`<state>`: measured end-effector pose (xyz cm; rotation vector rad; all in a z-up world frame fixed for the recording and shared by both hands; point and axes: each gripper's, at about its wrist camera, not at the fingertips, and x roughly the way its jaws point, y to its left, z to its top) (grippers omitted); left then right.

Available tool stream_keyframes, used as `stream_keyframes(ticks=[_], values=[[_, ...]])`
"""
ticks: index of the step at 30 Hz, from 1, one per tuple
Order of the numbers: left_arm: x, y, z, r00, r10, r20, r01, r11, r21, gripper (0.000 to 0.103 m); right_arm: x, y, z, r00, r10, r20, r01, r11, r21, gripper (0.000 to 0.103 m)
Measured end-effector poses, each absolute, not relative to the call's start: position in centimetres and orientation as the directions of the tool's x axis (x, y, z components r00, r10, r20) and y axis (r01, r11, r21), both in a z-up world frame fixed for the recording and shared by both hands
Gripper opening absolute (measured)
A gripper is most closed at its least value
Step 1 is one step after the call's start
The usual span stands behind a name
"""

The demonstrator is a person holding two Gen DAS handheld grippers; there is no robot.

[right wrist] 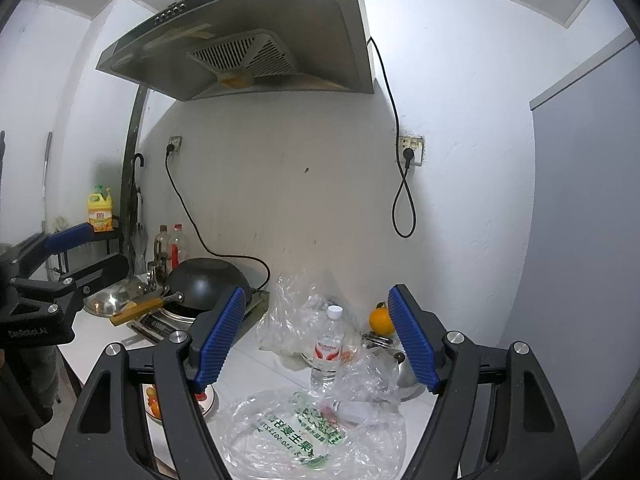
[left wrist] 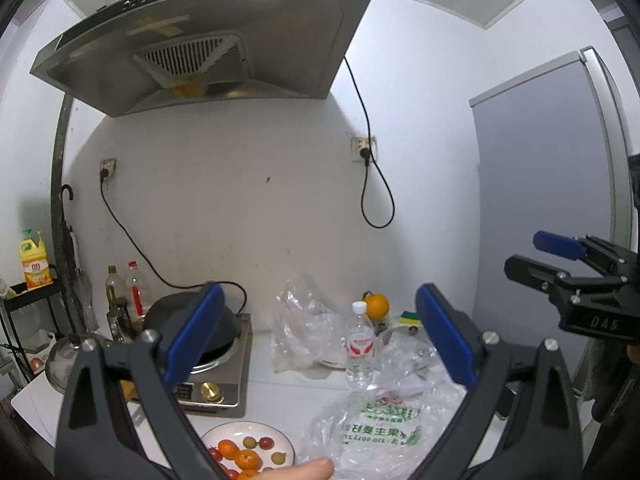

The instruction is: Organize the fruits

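Note:
A white plate [left wrist: 280,438] at the counter's front holds small oranges [left wrist: 228,449], red cherry tomatoes and pale round fruits; it shows partly behind my right gripper's left finger [right wrist: 208,402]. A clear plastic bag with green print [left wrist: 380,428] [right wrist: 304,436] lies flat to the plate's right. A lone orange [left wrist: 377,306] [right wrist: 380,320] sits at the back by the wall. My left gripper [left wrist: 318,336] is open and empty, raised above the counter. My right gripper [right wrist: 316,340] is open and empty, also raised; it shows at the right of the left wrist view [left wrist: 532,256].
A water bottle [left wrist: 360,348] [right wrist: 330,348] stands mid-counter among crumpled clear bags [left wrist: 300,320]. A black wok [right wrist: 208,282] sits on a cooker [left wrist: 216,384] at the left, with oil bottles [left wrist: 116,296] behind. A range hood [left wrist: 208,40] hangs above. A fingertip [left wrist: 304,470] shows at the bottom.

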<state>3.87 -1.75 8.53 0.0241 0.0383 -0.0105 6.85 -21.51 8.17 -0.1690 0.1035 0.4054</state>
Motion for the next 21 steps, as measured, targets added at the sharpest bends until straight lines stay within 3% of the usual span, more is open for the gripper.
stream_keyframes(ticks=[21], values=[[5.5,-2.0,7.6,0.997,0.012,-0.07,-0.009,0.999,0.031,0.097,8.1,-21.2,7.6,0.909,0.387,-0.155,-0.407,0.904,-0.131,0.077]])
